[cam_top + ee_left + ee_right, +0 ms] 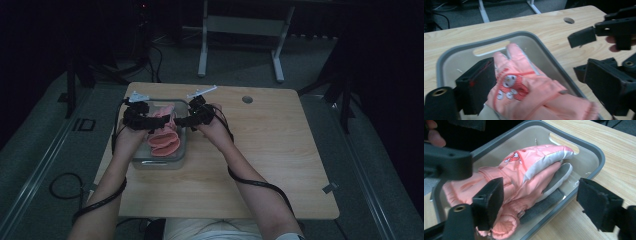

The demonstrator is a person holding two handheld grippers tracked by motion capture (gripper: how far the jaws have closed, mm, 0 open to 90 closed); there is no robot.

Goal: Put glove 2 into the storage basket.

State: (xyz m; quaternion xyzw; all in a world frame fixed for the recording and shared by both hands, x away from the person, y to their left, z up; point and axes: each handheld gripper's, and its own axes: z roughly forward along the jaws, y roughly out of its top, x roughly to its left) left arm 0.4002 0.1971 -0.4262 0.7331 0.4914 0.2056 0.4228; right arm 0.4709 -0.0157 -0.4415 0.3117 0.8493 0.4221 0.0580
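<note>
Dark floor and a white metal frame lie beyond the pale wooden counter (260,150), which has a round hole near its far edge. Toward the counter's left edge, nearer the far side, sits a grey tray (596,151) with a handle slot in its end wall. Inside it lies a pair of pink gloves (529,170), stacked one over the other, with white and grey palm patches and a small printed patch on the back of one. The left tongs (534,92) hang over the tray with jaws spread wide, the gloves between them but the pads apart from the fabric. The right tongs (540,200) stand over the tray's right rim, jaws likewise wide, gripping nothing.
</note>
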